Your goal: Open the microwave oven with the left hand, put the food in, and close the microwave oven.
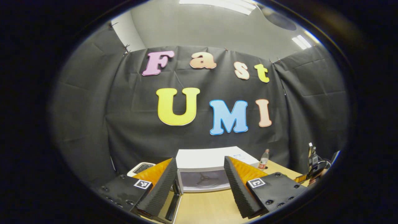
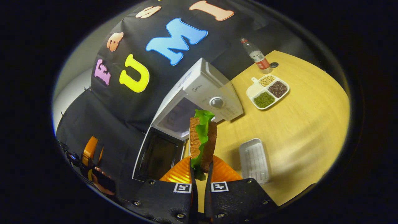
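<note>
The white microwave (image 2: pixel 203 88) stands on the wooden table with its door (image 2: pixel 158 154) swung wide open and the dark cavity showing. My right gripper (image 2: pixel 201 166) is shut on a sandwich (image 2: pixel 202 140) of brown bread and green lettuce, held upright in front of the opening. In the left gripper view the microwave (image 1: pixel 205 161) sits straight ahead, its turntable inside visible, and the door (image 1: pixel 173 202) shows edge-on at lower left. My left gripper (image 1: pixel 199 159) is open with nothing between its fingers, a short way back from the oven. The left gripper (image 2: pixel 90 152) and a hand also appear left of the door.
A divided white tray (image 2: pixel 268 91) of beans and grains and a plastic bottle (image 2: pixel 256 56) stand right of the microwave on the table (image 2: pixel 311 124). An empty white tray (image 2: pixel 254 160) lies nearer. A white slotted object (image 1: pixel 141 168) sits left of the oven.
</note>
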### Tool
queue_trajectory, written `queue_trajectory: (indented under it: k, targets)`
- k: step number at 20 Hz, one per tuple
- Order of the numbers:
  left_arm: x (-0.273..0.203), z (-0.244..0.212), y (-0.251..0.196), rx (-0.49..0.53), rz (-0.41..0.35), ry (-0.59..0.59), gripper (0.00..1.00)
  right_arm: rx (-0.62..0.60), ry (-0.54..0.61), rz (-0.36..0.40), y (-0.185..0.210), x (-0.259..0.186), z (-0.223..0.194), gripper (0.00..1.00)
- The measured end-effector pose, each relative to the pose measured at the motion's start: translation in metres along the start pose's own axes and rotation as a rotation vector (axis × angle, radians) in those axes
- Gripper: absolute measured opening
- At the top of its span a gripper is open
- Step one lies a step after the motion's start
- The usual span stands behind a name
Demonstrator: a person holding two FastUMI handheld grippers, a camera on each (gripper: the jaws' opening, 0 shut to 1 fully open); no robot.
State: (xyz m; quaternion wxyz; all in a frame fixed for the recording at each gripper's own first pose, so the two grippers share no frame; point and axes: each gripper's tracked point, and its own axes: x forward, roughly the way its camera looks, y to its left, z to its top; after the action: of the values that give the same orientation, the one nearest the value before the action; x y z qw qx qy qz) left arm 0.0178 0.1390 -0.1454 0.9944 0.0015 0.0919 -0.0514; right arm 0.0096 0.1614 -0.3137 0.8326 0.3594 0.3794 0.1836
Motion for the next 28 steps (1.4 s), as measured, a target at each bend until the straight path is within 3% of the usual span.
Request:
queue_trajectory:
  k: [4,10,15,22,28]
  targets:
    - [-0.009,0.006,0.025,0.003,0.039,-0.017,0.96,0.065,-0.018,0.058,0.038,0.043,-0.005,0.08]
    - [-0.025,0.02,0.054,0.014,0.077,-0.05,0.96,0.289,-0.068,0.093,0.066,0.118,-0.001,0.08]
    - [-0.035,0.022,0.091,0.038,0.143,-0.058,0.96,0.378,-0.107,0.067,0.072,0.176,0.004,0.08]
    - [-0.04,0.019,0.118,0.089,0.174,-0.017,0.97,0.621,-0.301,0.086,0.073,0.254,0.038,0.08]
    - [-0.048,0.016,0.143,0.097,0.231,0.027,0.96,0.701,-0.447,0.047,0.068,0.319,0.051,0.08]
